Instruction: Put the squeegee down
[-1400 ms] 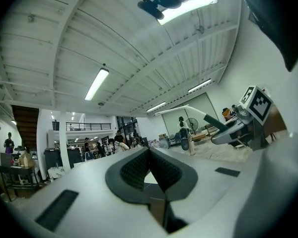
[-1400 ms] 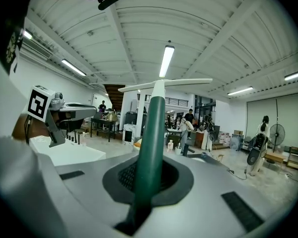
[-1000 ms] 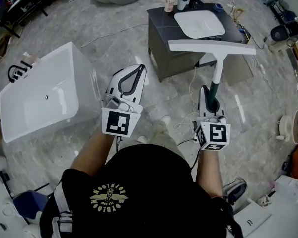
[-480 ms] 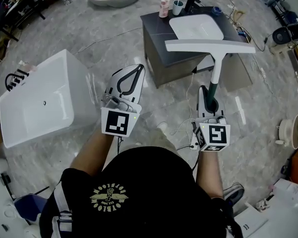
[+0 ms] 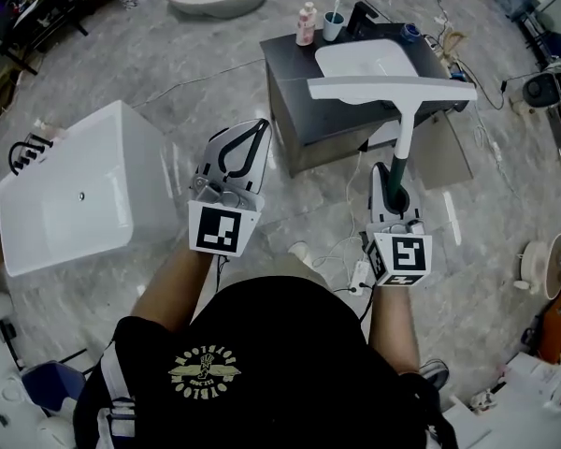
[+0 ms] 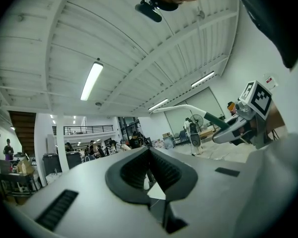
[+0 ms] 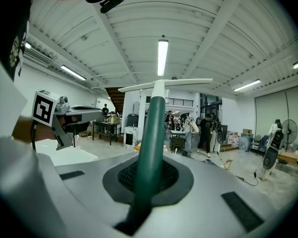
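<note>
Between the jaws of the right gripper [image 5: 394, 178] sits the green handle of the squeegee [image 5: 403, 129], clamped firm, white blade out ahead toward the dark counter [image 5: 294, 68]. Left gripper [image 5: 251, 131] idles alongside, jaws closed on nothing. Carrying step, I'd say: next, lower it onto the counter and release.

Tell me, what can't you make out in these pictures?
Head view: the squeegee covers the near edge of the sink.
Head view: the pink bottle label is too small to read.
Head view: both hands are hidden beneath the left gripper and right gripper.
</note>
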`<state>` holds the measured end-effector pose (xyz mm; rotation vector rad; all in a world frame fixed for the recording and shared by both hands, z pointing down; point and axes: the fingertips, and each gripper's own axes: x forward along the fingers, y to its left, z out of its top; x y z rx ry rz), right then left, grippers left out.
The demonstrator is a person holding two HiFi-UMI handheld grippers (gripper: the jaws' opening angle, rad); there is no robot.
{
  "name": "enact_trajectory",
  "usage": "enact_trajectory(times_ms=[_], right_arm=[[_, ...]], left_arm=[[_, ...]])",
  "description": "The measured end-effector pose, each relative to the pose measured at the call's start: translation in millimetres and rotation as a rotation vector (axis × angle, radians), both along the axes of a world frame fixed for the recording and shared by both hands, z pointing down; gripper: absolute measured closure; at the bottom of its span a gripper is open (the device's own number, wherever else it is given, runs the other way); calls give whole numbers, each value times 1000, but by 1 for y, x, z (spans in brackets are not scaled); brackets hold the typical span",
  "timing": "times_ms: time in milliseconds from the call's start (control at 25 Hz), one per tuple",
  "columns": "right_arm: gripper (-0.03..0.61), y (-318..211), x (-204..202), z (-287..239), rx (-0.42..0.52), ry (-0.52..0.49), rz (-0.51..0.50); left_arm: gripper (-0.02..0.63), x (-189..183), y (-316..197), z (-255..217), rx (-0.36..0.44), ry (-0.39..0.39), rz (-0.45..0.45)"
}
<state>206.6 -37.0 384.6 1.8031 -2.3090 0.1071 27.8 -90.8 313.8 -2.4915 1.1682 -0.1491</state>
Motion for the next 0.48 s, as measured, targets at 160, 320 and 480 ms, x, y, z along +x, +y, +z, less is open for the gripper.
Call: enact_trajectory(times_ms=[160,320,480], right_arm=[[551,-19,8,-9,20,-2,-35],[551,-32,19,-11,41,2,-61],[550,-43,26,-12,46,-6,-68]], left_arm=[[591,10,-12,-5,11,2,-25],[591,19,-20,-10,25,10,-48],[591,20,-25,-7,22,-2,-65]])
